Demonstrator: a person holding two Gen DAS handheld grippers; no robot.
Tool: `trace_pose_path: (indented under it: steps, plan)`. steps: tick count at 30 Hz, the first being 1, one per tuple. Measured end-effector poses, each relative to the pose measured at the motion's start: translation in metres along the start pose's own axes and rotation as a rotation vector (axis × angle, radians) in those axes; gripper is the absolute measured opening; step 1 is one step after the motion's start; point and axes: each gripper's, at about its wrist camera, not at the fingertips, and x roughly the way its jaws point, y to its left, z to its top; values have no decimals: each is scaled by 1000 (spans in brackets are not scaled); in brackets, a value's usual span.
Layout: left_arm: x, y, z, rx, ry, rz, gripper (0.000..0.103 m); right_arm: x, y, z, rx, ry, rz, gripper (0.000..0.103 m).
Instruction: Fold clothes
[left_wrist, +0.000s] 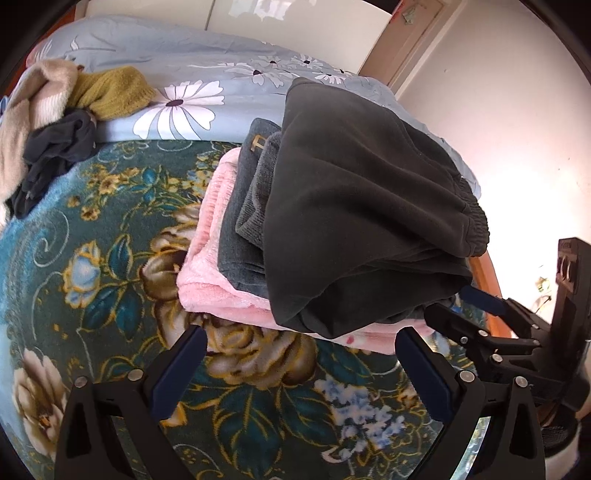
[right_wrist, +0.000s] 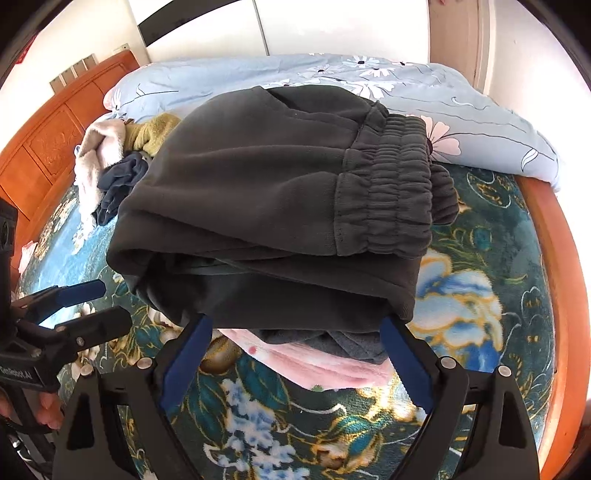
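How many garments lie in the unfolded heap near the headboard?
3: a cream fleece at the left, a mustard knit beside it, a dark navy garment in front. Others may be hidden.

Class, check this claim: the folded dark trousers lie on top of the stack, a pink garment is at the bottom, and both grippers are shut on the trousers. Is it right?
One part is wrong. Both the left gripper and right gripper are open, holding nothing; each wrist view shows this. The dark trousers do top the stack, with the pink garment at the bottom.
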Motion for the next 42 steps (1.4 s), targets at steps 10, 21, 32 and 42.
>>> trace_pose_path:
  steps: [10, 21, 32, 42]
  plan:
    - [5, -9, -5, 10, 24, 29, 103, 2, 0, -1, -14, -7, 6, 93]
    - [19, -10, -10, 8, 70, 182, 103, 8, 1, 2, -31, -8, 9, 93]
    - [21, -4, -10, -21, 86, 185, 103, 10, 0, 0, -34, -1, 8, 93]
    - [23, -12, -14, 25, 106, 176, 103, 13, -1, 1, -34, 7, 2, 93]
